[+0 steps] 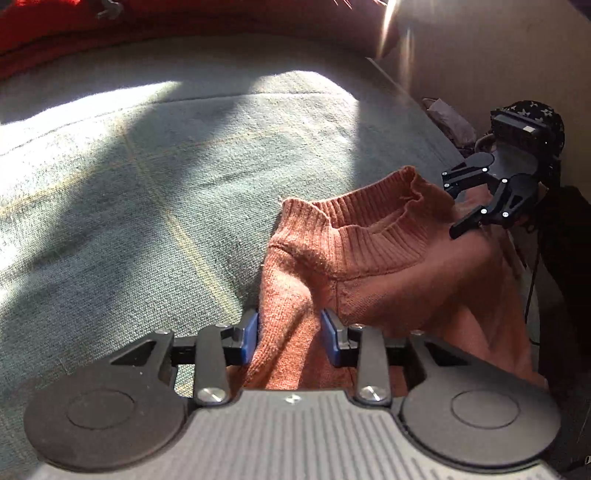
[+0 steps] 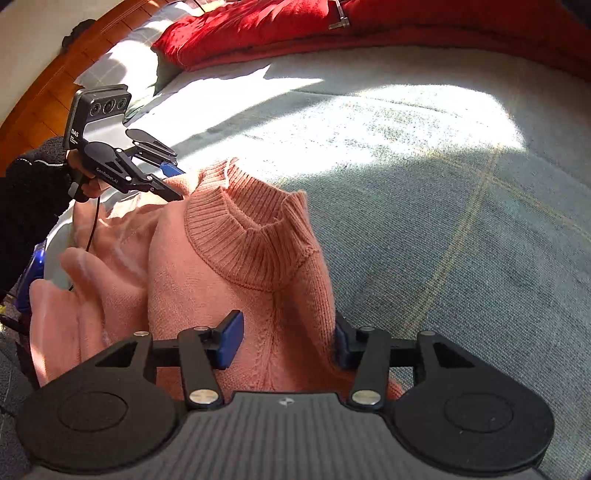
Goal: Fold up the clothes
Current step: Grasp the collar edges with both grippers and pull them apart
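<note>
Close wrist views, shared sweater [image 1: 369,258]

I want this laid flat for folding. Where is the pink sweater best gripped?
At the shoulders, either side of the ribbed collar. The sweater hangs collar-up, so each claw comes from its own side, as the left claw and right claw seem placed.

Around your work: a sunlit bed and its surroundings.
You have a grey-green bedspread [image 2: 424,192] with thin yellow check lines, lit by a bright sun patch. A red quilt [image 2: 266,29] lies bunched along its far edge, a pale pillow [image 2: 122,66] beside it, against a wooden headboard [image 2: 55,79].
</note>
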Demonstrator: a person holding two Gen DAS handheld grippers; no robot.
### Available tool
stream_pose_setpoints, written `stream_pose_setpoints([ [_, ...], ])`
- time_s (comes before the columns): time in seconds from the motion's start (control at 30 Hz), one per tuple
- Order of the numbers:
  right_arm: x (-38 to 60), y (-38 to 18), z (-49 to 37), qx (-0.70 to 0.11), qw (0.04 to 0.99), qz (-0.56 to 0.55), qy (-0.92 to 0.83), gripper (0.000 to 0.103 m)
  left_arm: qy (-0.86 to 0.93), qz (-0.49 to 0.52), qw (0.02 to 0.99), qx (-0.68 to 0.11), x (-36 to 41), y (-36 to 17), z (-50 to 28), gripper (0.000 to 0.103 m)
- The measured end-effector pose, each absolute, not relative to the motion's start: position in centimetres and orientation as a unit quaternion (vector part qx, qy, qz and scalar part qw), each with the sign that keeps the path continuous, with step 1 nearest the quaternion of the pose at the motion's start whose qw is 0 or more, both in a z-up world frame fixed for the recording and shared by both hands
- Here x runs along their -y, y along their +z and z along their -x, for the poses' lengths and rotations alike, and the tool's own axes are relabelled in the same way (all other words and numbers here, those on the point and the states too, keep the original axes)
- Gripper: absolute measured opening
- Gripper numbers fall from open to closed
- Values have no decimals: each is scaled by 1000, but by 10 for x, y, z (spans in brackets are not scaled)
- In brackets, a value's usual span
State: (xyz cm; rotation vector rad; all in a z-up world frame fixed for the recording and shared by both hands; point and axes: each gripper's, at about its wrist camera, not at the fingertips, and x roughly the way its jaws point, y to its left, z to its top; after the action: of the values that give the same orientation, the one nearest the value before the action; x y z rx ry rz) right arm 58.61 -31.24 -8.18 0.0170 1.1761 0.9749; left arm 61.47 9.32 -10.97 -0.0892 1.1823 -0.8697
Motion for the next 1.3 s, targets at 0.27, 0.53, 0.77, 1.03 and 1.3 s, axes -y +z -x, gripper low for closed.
stream_pose_setpoints([
  [0.27, 308, -98, -615, -535, 705, -91, 456, 67, -399, 67, 741, -536, -87, -113, -629, 33],
  [0.53, 325, -102, -606, -539, 703, -99, 454, 56, -399, 92, 736, -539, -104, -120, -619, 27],
  [0.77, 286, -80, -574, -508, 758, 55, 406, 36, -360, -5, 781, -511, -78, -103, -595, 17],
  [1.03, 237, -51, -530, -442, 771, 269, 370, 11, -313, -113, 826, -454, -51, -74, -574, 3],
  [1.3, 235, -42, -548, -450, 771, 264, 367, 6, -328, -81, 828, -448, -59, -60, -587, 4],
])
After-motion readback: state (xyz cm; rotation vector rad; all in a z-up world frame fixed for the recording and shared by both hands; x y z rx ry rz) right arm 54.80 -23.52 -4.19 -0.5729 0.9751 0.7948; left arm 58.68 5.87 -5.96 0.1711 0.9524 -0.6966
